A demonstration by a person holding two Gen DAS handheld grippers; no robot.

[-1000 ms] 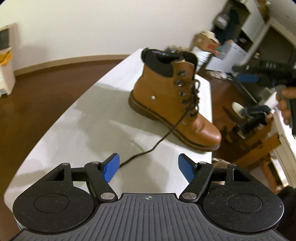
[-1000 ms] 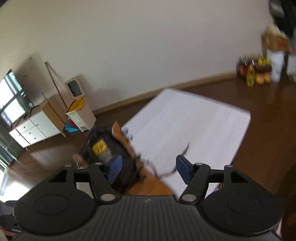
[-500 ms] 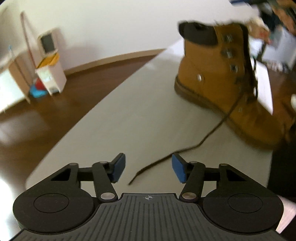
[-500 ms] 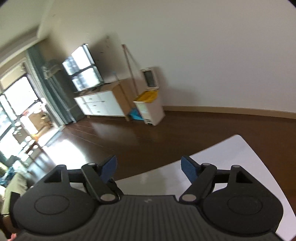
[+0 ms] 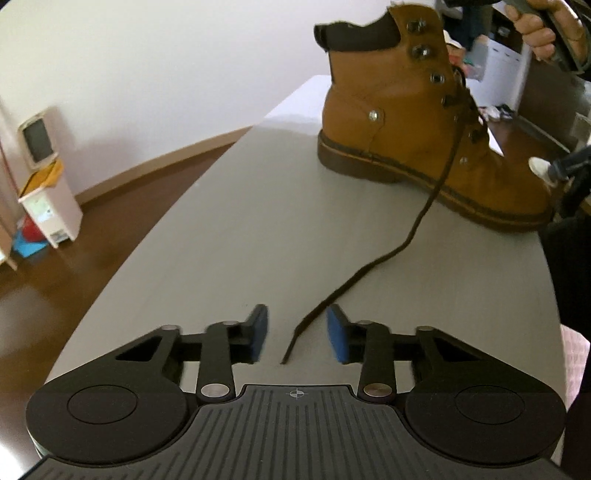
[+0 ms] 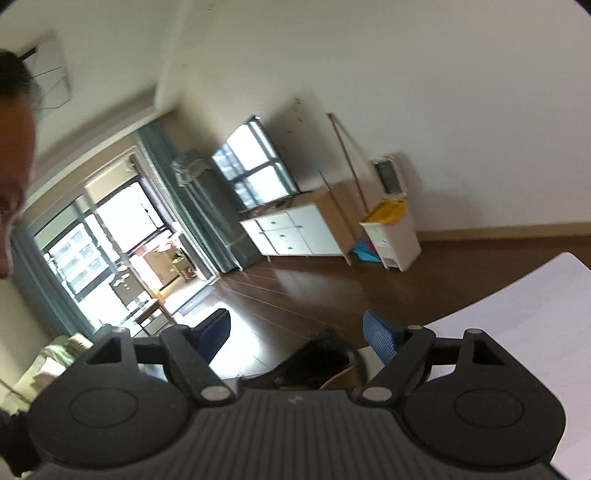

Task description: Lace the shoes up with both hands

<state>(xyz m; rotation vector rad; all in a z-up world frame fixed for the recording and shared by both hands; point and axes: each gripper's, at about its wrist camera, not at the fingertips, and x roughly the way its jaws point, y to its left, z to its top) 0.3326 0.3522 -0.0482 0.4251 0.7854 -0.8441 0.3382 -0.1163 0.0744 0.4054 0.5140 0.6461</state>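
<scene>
A tan leather boot [image 5: 402, 122] with a dark collar stands on the grey table [image 5: 229, 236], its toe pointing right. One dark lace [image 5: 384, 254] trails from its eyelets down across the table, and the lace's tip lies between the blue pads of my left gripper [image 5: 297, 332], which is open low over the table. My right gripper [image 6: 297, 332] is open and points out at the room; just below it shows the boot's dark collar [image 6: 317, 362]. A hand [image 5: 543, 29] holding the other gripper's handle shows above the boot.
A white bin with a yellow lid [image 5: 48, 199] stands on the brown floor left of the table. The right wrist view shows a white cabinet [image 6: 295, 232], windows and a white table corner [image 6: 535, 314]. Clutter sits behind the boot.
My left gripper has come lower and closer to the lace end, which now lies between its pads. The right gripper has swung up and away, from looking at the table to the room.
</scene>
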